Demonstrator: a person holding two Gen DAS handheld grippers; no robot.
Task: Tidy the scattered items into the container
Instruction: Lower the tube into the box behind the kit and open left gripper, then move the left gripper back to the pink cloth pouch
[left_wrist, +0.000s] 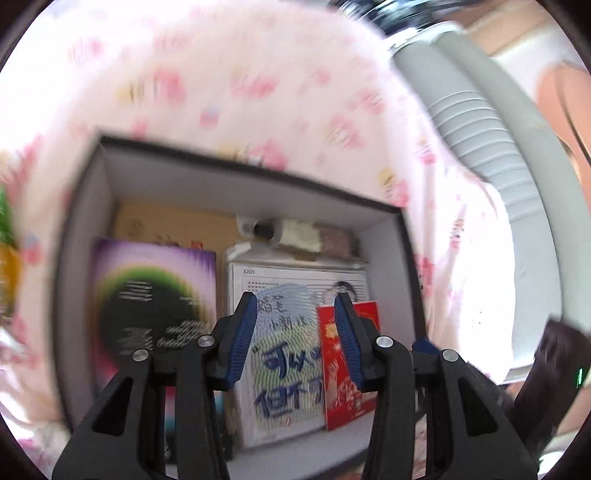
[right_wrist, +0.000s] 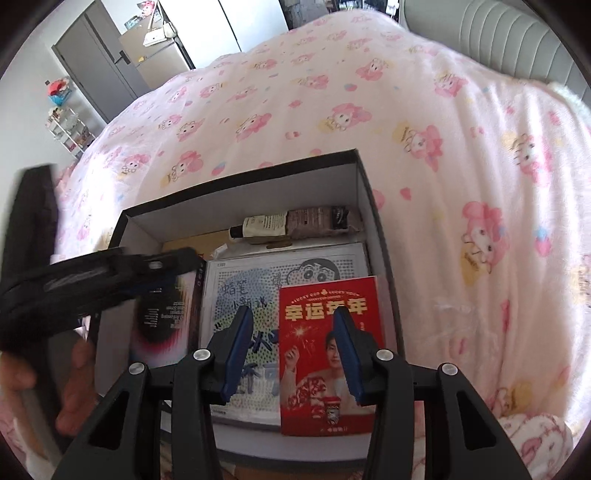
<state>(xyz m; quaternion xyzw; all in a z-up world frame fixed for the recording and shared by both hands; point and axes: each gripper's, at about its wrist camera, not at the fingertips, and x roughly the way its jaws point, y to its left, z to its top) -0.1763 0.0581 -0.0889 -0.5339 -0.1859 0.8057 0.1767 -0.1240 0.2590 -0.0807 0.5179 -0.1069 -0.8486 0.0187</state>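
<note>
Above the box (right_wrist: 364, 192) on the bed, the left gripper (left_wrist: 298, 343) and the right gripper (right_wrist: 291, 354) both hang open and empty, probably because the red booklet (right_wrist: 328, 354) and other items already lie flat inside.

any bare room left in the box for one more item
Little. The box floor shows bare only along the near edge, in front of the red card and white cartoon pack. The far wall is crowded by a tube; the left side by the purple booklet.
</note>
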